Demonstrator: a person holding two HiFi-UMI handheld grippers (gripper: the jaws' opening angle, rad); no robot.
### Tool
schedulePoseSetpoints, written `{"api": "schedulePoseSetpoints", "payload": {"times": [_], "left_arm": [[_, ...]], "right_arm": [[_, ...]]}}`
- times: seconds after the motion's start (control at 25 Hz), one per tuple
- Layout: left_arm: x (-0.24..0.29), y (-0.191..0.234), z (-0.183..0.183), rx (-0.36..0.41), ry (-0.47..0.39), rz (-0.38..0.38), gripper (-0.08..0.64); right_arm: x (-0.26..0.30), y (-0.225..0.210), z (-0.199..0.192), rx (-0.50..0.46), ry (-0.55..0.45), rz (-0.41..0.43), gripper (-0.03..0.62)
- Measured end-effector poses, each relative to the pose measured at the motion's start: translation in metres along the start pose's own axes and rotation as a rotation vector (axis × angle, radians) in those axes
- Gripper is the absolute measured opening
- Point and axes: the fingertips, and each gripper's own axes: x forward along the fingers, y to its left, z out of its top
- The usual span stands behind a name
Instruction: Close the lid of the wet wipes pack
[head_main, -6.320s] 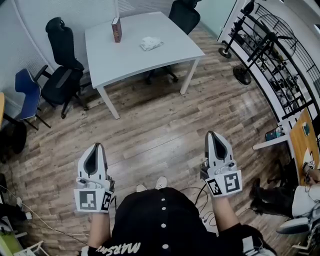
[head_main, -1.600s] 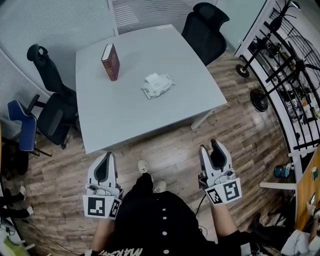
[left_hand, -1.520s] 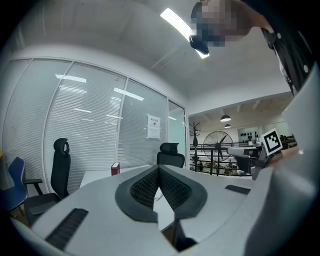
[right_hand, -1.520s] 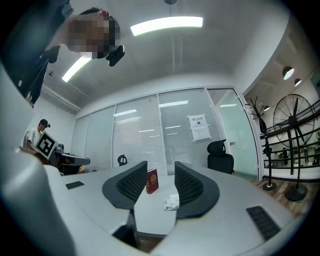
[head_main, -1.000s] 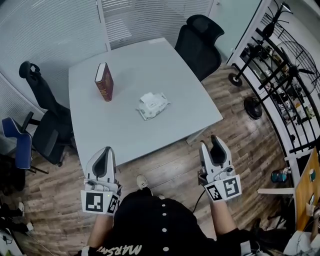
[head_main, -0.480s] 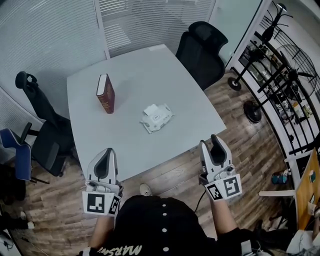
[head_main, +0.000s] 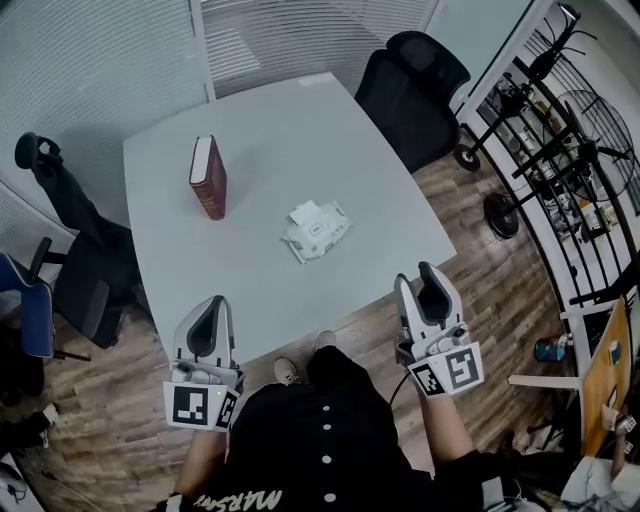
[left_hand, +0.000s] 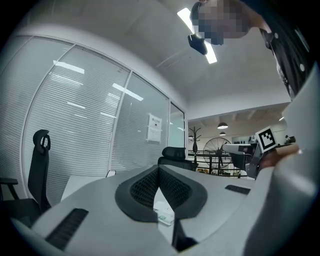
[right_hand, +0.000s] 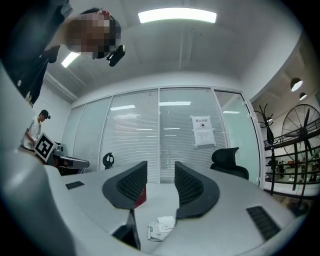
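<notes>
Closest to me is my own black buttoned top (head_main: 325, 440), with one pale shoe (head_main: 286, 371) showing on the wood floor (head_main: 500, 280) below; I hold a claw out level in each hand, marker cubes toward me. My left gripper (head_main: 207, 303) has its jaws brought together, the tips meeting with only a small gap lower down and nothing caught in it; my right gripper (head_main: 428, 270) has its jaws standing apart, with empty air between them. In the head view both sets of tips show against the near edge of the pale grey table (head_main: 270, 130); neither touches anything on it.

Further out, about mid-table and roughly between my two claws, lies the wet wipes pack (head_main: 317, 230), flat, white and crumpled; its lid flap looks folded back toward the far side, though it is small. It is well apart from both claws. Beyond it to the left a dark red book (head_main: 208, 177) stands upright on end, apart from the pack.

Past the table are a black office chair (head_main: 410, 80) at the far right corner, another black chair (head_main: 60, 215) at the left, a blue seat (head_main: 15, 305), a standing fan (head_main: 590, 120) at the right, and blinds behind glass (head_main: 270, 35).
</notes>
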Motion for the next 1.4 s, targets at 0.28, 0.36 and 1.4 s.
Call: {"api": "schedulePoseSetpoints", "payload": {"times": [0.28, 0.36, 1.4], "left_arm": [[0.026, 0.006, -0.007, -0.009, 0.017, 0.032, 0.008], [0.036, 0.007, -0.009, -0.014, 0.027, 0.042, 0.008], [0.096, -0.052, -0.064, -0.106, 0.223, 0.054, 0.008]], "right_arm": [[0.038, -0.016, -0.016, 0.01, 0.031, 0.05, 0.172], [0.052, -0.021, -0.022, 0.007, 0.05, 0.079, 0.172], [0.251, -0.072, -0.264, 0.121, 0.651, 0.575, 0.179]]}}
